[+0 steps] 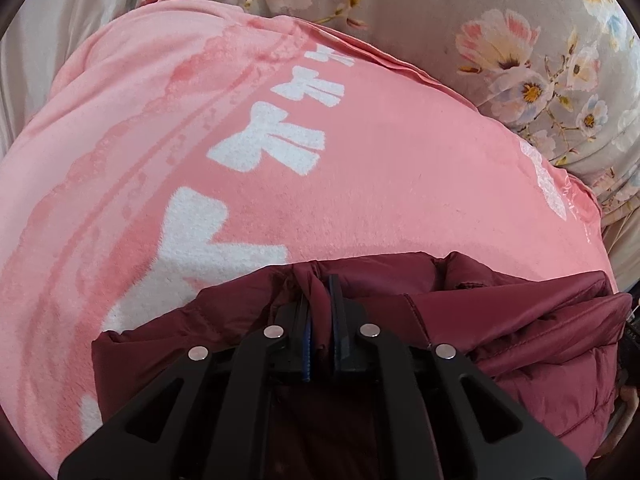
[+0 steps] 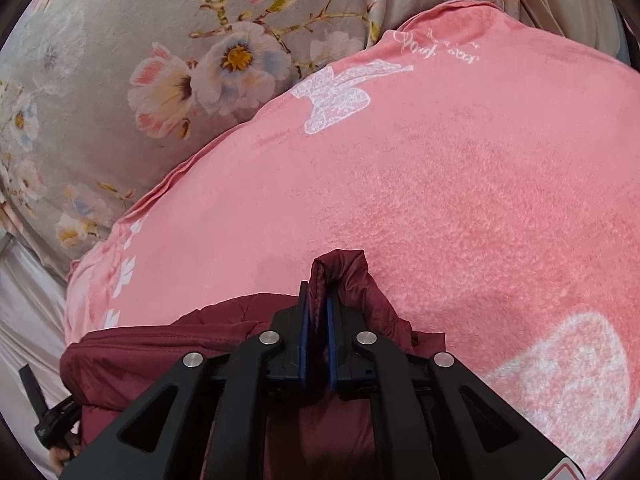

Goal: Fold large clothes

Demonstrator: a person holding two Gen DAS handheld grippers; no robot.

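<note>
The dark maroon quilted jacket (image 1: 500, 320) lies bunched at the near edge of a pink fleece blanket with white bow prints (image 1: 380, 184), which is spread over a bed with a grey floral cover (image 1: 520, 60). The left tongs (image 1: 320, 300) stand narrow with a pinched fold of maroon fabric between the blue pads; the right tongs (image 2: 318, 304) are likewise narrow around an upstanding ridge of the jacket's edge. Holding two points of one edge this way probably lets both hands carry it as a straight line for a fold. The soft blanket offers a broad surface for laying it down.
</note>
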